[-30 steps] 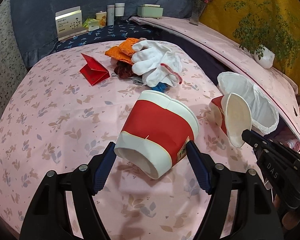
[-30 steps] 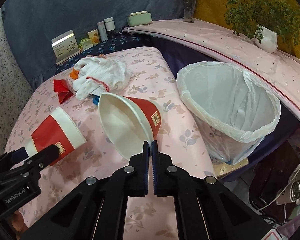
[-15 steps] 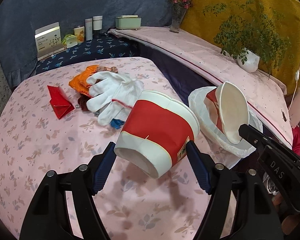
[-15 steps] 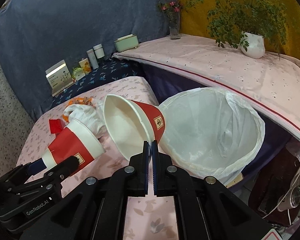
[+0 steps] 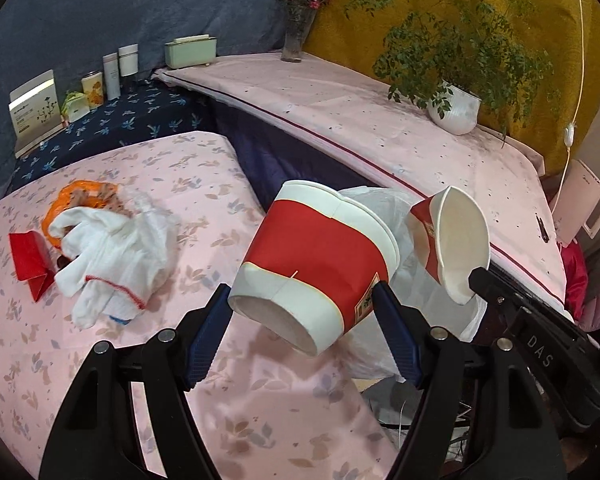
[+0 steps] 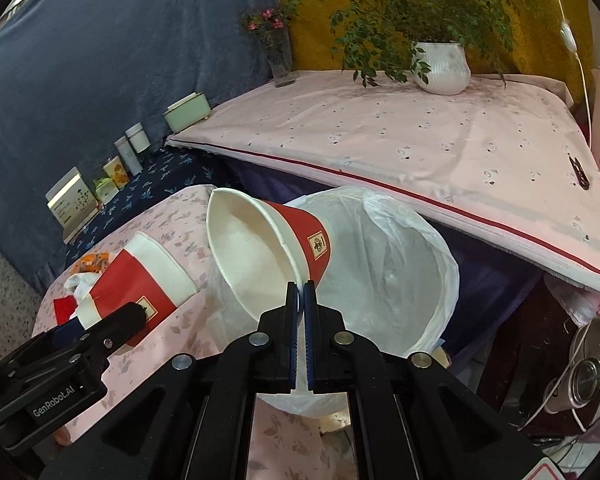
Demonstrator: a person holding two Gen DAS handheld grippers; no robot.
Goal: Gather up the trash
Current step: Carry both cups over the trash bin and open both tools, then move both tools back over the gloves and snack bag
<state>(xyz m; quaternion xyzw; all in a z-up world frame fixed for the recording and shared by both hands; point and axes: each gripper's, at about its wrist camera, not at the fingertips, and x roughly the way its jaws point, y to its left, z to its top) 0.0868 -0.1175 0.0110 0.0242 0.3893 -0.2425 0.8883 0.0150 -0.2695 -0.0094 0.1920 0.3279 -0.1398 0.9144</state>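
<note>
The left gripper (image 5: 300, 312), jaws spread, clamps a red-and-white paper tub (image 5: 316, 264); the right gripper (image 6: 299, 296) pinches a second red paper cup's (image 6: 268, 256) rim. The white-lined bin (image 6: 400, 272) sits at two o'clock; releasing early could spill either onto the pink floral tablecloth (image 5: 100, 360).

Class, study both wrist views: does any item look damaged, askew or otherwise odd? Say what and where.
Yes. The paper cup pinched at its rim by the right gripper is squashed: its mouth looks oval, not round. It hangs tilted over the lined trash bin. The left gripper holds a second cup on its side.
</note>
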